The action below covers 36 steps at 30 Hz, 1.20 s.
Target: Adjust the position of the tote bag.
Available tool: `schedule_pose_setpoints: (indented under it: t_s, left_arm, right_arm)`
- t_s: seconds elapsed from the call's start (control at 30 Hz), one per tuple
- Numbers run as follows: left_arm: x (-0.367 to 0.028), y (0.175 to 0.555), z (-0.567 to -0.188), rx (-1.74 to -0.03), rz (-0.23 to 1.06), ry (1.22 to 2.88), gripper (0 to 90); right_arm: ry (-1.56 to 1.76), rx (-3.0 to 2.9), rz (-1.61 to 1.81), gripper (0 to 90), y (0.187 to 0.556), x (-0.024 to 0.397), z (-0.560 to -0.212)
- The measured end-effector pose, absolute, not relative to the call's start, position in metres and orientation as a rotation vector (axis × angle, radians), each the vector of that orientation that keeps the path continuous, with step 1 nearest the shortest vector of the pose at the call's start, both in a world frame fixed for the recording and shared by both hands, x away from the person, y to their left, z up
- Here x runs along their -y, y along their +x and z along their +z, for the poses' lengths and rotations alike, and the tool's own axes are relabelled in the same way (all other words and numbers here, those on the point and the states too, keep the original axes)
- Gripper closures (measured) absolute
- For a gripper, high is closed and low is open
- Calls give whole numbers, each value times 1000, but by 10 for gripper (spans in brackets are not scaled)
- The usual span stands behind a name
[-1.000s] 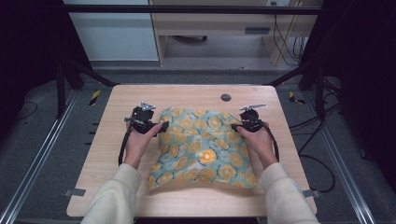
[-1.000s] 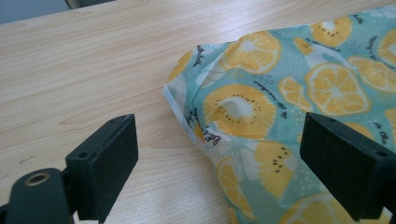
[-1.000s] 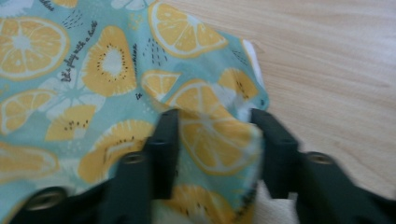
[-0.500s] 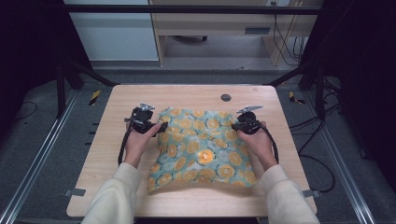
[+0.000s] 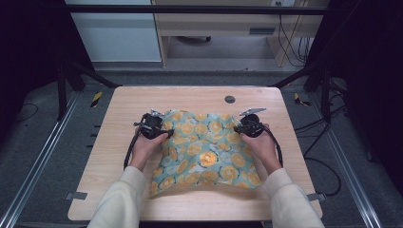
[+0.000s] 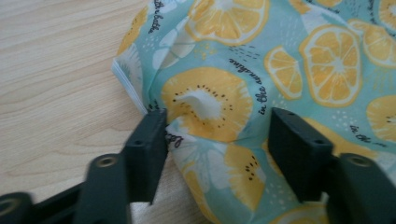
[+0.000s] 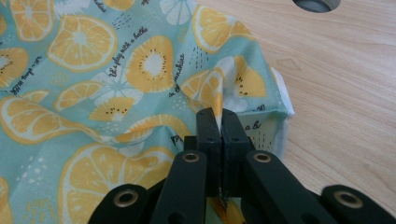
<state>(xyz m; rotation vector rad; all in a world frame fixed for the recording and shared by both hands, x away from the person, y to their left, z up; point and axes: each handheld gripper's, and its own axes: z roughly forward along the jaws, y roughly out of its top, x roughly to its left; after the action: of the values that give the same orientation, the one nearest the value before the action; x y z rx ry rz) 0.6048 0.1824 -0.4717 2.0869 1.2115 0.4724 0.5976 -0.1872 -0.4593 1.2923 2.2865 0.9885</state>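
Left side first. My left gripper sits at the far-left corner of the teal cotton cloth printed with orange and lemon slices. In the left gripper view its jaws stand apart, straddling a puckered ridge of fabric without pinching it. The white folded edge of that corner lies just off the left-hand jaw, over bare wood.

The cloth lies rumpled across the middle of the pale wooden table, its near edge humped up between my forearms. It runs wider than deep, long axis left to right, spanning gripper to gripper. A small round dark grommet sits in the tabletop beyond it, clear of the fabric.

Right side. My right gripper is clamped tight on a thin fold near the far-right corner; the right gripper view shows the jaws pressed together with cloth between them.

Judgement: one corner held, one not. The left corner lies directly ahead of the left jaws, already between them, so closing there looks like the likely next step.
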Motion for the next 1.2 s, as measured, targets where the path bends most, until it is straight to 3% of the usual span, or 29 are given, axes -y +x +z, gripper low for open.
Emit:
schedule_pose_setpoints:
  t_s: [0.23,0.4,0.83,1.2]
  left_arm:
    - [-184,601,-472,-1177,475,2071,766]
    - [-180,597,-469,-1128,473,2091,862]
    - [-179,588,-454,-1076,529,2119,898]
    - [-171,579,-412,-993,632,2065,900]
  right_arm:
    - [1287,-2283,992,890,597,189,-458]
    - [1282,-2286,992,890,596,187,-457]
    - [1239,-2252,1036,892,590,196,-444]
    - [1199,-2178,1093,894,577,214,-408]
